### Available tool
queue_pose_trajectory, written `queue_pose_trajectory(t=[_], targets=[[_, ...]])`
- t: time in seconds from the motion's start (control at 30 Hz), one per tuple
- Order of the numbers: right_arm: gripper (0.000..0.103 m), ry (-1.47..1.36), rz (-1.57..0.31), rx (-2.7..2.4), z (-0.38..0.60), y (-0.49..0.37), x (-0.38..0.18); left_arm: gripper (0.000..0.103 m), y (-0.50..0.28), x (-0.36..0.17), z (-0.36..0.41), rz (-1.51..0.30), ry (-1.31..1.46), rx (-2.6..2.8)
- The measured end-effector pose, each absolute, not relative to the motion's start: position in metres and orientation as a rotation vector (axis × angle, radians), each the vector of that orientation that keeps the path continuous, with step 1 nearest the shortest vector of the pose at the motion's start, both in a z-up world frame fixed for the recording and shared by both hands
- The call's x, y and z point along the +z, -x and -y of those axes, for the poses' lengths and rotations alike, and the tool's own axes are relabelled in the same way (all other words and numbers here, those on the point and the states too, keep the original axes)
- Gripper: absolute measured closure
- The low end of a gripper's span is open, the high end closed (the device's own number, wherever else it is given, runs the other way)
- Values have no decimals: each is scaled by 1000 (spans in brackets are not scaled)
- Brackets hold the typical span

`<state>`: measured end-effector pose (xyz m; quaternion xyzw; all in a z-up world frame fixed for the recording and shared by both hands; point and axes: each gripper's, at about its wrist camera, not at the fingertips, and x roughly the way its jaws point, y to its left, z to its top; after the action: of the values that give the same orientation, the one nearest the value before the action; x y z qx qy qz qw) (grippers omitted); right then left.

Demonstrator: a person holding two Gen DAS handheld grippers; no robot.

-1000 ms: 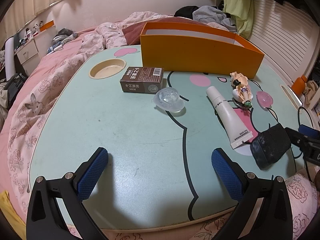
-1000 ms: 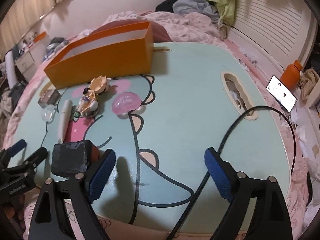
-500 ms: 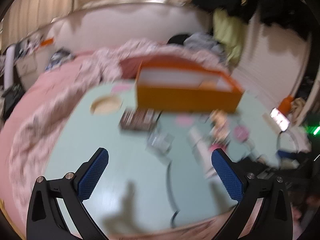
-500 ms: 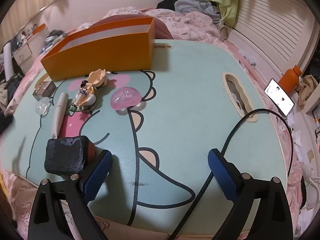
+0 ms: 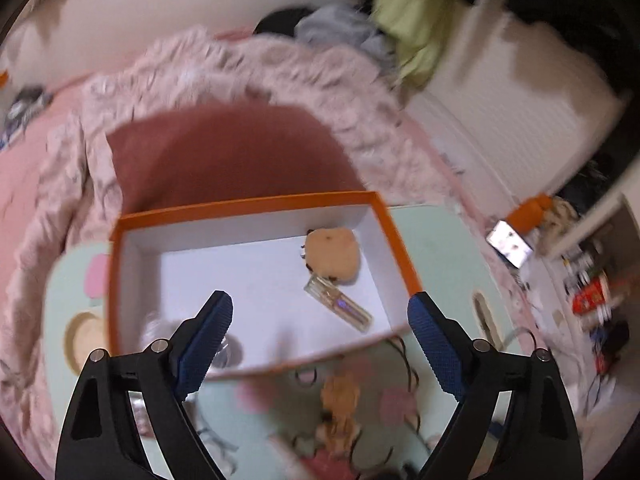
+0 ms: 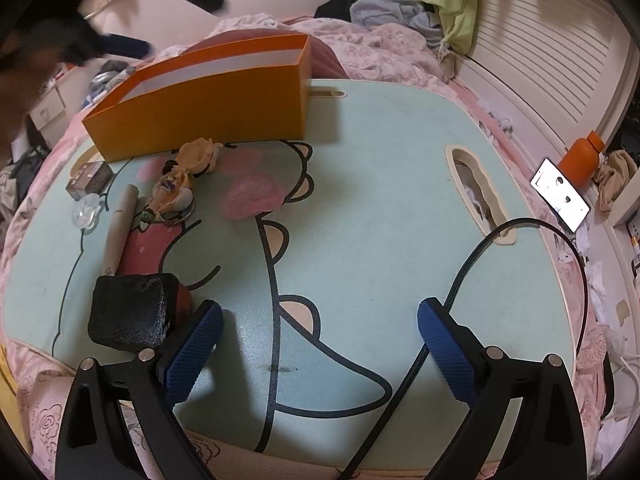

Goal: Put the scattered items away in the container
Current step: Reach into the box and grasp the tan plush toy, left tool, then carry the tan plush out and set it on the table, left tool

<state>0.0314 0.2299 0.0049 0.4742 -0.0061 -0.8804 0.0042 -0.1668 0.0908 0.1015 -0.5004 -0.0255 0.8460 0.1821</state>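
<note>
Since a second ago the left gripper [image 5: 320, 332] has risen from the near table edge to above the orange box [image 5: 394, 236], its jaws closing with nothing between them, while the right gripper [image 6: 320, 344] has stayed over the table [image 6: 380, 184] with fingers wide apart and empty. That box sits at the table's far side, long axis running across it, open top up; inside lie two things, a tan plush [image 5: 331, 256] and a clear tube [image 5: 338, 306] lying diagonally. Six items lie scattered in front of it: a brown carton [image 6: 89, 180], a clear lump [image 6: 86, 212], a white tube [image 6: 118, 228] pointing toward the box, a figurine [image 6: 178, 188], a pink lump [image 6: 254, 196] and a black pouch [image 6: 132, 312] just left of the right gripper. One black cable [image 6: 460, 280] crosses the near right.
</note>
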Motion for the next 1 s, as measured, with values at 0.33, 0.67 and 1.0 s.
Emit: queue_pose_trajectory(t=[0.33, 0.67, 1.0], targets=[[5, -1477, 28, -2752, -233, -31, 4, 27, 228, 29, -136, 142, 1731, 2264], [3, -1475, 32, -2749, -234, -31, 4, 64, 216, 35, -139, -12, 1588, 2360], [3, -1478, 24, -2748, -232, -32, 4, 64, 140, 133, -101, 58, 1153, 2436]])
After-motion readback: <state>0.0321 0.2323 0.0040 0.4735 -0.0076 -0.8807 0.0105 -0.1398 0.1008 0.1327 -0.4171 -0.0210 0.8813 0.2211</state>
